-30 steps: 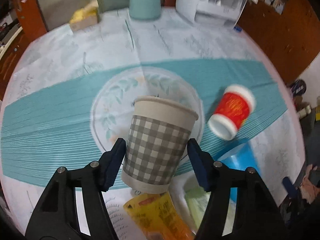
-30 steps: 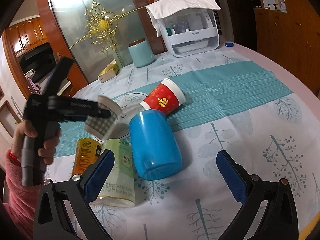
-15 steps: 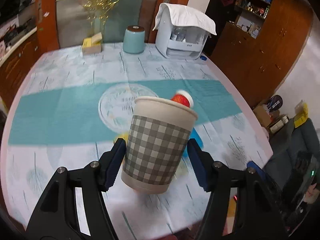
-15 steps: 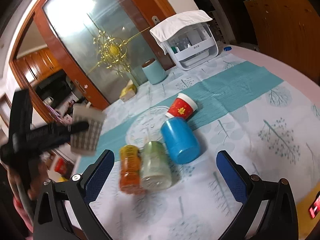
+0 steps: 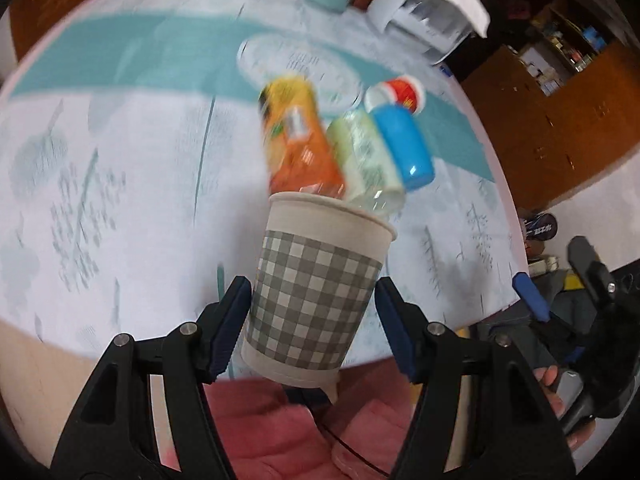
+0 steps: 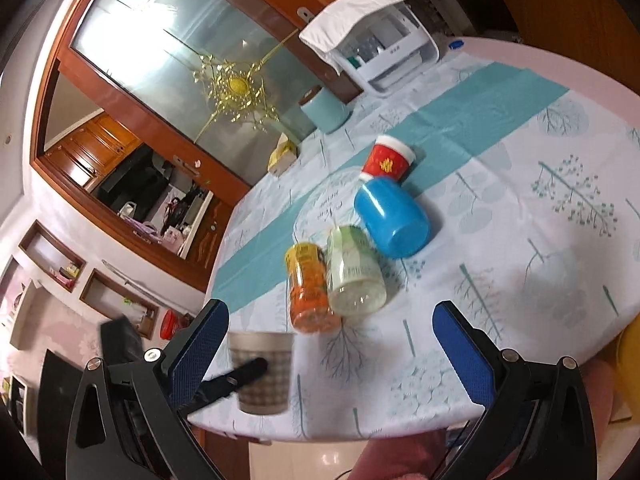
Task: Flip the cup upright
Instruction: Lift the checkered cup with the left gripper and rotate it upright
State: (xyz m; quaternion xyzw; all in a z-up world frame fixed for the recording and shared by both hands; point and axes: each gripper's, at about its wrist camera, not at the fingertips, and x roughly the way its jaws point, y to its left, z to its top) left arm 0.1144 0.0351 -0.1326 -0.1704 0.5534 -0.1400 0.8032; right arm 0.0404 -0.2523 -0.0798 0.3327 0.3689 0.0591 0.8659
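Observation:
My left gripper (image 5: pixel 312 316) is shut on a grey-and-white checked paper cup (image 5: pixel 316 292), held upright with its rim up, over the near edge of the round table (image 5: pixel 120 184). The same cup (image 6: pixel 262 372) shows blurred at the lower left of the right wrist view, near the table's front edge. My right gripper (image 6: pixel 330 348) is open and empty, held off the near edge of the table (image 6: pixel 540 280).
On the table lie an orange bottle (image 6: pixel 310 288), a pale green jar (image 6: pixel 354 274), a blue cup (image 6: pixel 394 218) and a red paper cup (image 6: pixel 388 162), all on their sides. A teal canister (image 6: pixel 326 110) and a white appliance (image 6: pixel 380 52) stand at the back.
My left gripper has carried the checked cup back and down toward the table's near edge. My right gripper has pulled back from the table and stayed open.

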